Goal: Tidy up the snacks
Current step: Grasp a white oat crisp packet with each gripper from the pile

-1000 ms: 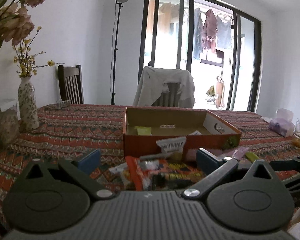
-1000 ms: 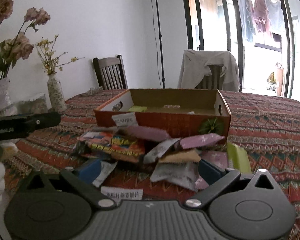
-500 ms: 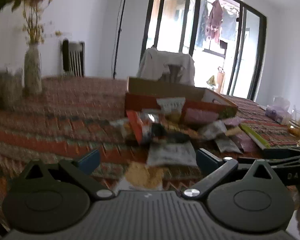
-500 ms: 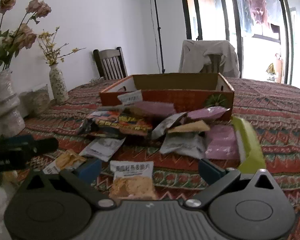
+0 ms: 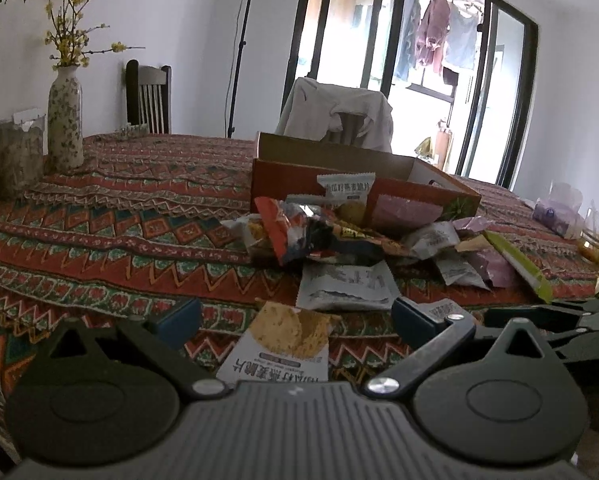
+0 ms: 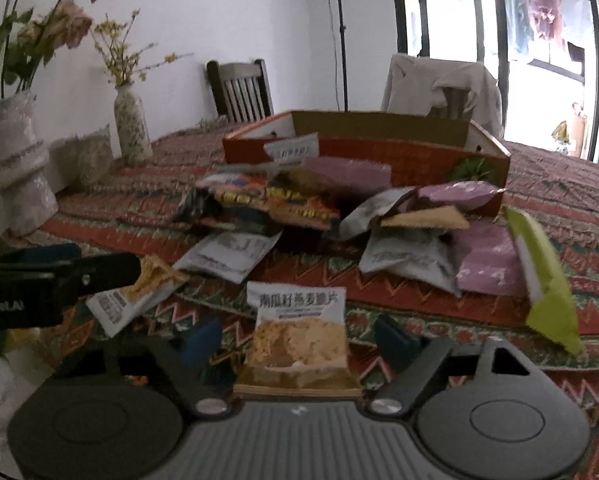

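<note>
A pile of snack packets lies on the patterned tablecloth in front of an open orange cardboard box; the box also shows in the right wrist view. My left gripper is open, with a white packet of yellow crisps lying between its fingers. My right gripper is open, with a similar white packet between its fingers. Neither packet is gripped. The left gripper's finger shows at the left of the right wrist view.
A slim flowered vase and a larger pale vase stand at the table's left side. Two chairs stand behind the table. A green packet lies right of the pile. Small containers sit at far right.
Both grippers have pulled back from the box and dropped low toward the near table edge. Each now has a white crisp packet between its open fingers.
</note>
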The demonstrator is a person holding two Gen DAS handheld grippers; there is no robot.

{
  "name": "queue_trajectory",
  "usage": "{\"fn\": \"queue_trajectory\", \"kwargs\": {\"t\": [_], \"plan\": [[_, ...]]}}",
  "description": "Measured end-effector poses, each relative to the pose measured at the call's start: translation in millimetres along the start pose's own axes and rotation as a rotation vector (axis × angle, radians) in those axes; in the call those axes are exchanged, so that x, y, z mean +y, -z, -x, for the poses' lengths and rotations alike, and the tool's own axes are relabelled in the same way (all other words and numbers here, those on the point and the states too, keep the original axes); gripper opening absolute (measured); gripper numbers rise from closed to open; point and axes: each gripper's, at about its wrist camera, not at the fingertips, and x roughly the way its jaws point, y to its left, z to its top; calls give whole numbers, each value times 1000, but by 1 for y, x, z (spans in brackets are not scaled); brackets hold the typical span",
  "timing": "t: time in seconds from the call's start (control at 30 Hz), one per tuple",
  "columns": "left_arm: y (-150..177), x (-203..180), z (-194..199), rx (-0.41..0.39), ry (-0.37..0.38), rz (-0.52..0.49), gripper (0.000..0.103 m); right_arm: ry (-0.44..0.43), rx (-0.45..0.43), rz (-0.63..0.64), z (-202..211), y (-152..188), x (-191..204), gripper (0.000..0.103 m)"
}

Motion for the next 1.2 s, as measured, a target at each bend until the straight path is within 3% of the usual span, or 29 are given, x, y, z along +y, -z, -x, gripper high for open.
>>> {"fn": "queue_trajectory", "kwargs": {"t": [0.17, 0.23, 0.33, 0.63, 0.9, 1.2], "plan": [[2, -1, -4, 17, -5, -2, 103, 50, -14, 55, -4, 4, 5, 62], [2, -1, -5, 22, -4, -1, 103, 38, -20, 59, -2, 5, 5, 53], [2, -2, -6, 29, -11, 1, 103, 32, -26, 63, -1, 5, 3, 48], [0, 1, -13, 71, -34, -2, 103, 27, -133, 11, 19, 4, -10, 44], [-1, -7, -30, 143, -97, -53, 103, 50, -143, -24, 21, 5, -20, 44], [1, -10, -34, 168, -89, -55, 75, 50, -142, -39, 20, 7, -24, 44]]}}
